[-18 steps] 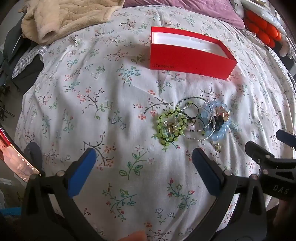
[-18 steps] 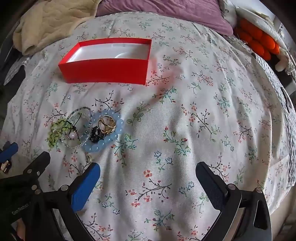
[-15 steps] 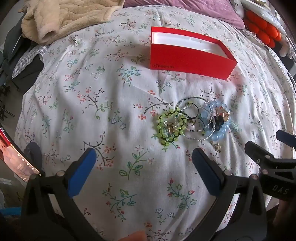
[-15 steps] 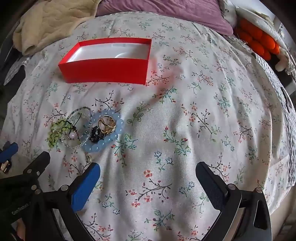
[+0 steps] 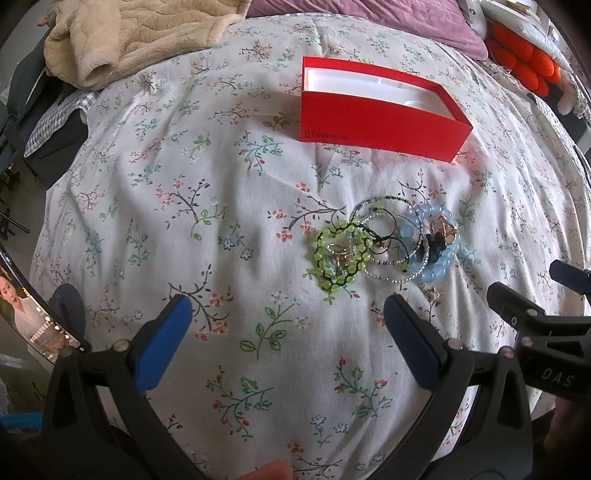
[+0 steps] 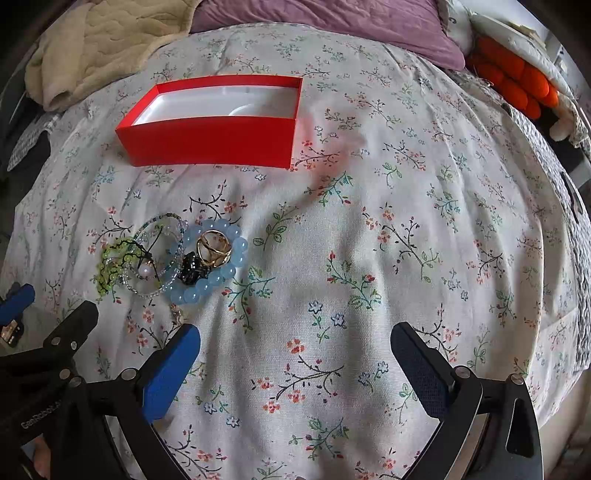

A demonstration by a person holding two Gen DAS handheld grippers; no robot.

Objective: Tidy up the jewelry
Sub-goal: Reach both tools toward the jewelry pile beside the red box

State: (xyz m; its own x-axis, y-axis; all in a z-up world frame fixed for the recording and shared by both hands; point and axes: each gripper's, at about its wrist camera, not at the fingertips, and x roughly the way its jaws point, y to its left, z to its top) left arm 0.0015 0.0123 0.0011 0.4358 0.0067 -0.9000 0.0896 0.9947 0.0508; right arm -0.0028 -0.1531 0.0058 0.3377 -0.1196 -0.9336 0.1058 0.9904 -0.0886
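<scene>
Jewelry heap on a floral bedspread, red box behind it, both grippers wide and empty.

The jewelry point(image 5: 384, 243) lies in one tangled cluster: a knotted green bead bracelet point(image 5: 338, 254), thin wire-like seed-bead loops point(image 5: 388, 236), a ring of smooth pale blue beads point(image 6: 212, 260) with a gold ring point(image 6: 213, 247) and a dark glossy piece inside it. The red box point(image 6: 218, 136), rectangular card with a white lining, sits open and well apart beyond the heap. The left gripper point(image 5: 288, 339) tilts steeply down, blue pads spread, the heap just past its right finger; the right gripper point(image 6: 295, 369) hangs likewise over bare, softly creased bedspread point(image 6: 369, 240). Open cloth lies to the right of the heap; a beige blanket point(image 5: 129, 33) is bunched at the far left corner.
</scene>
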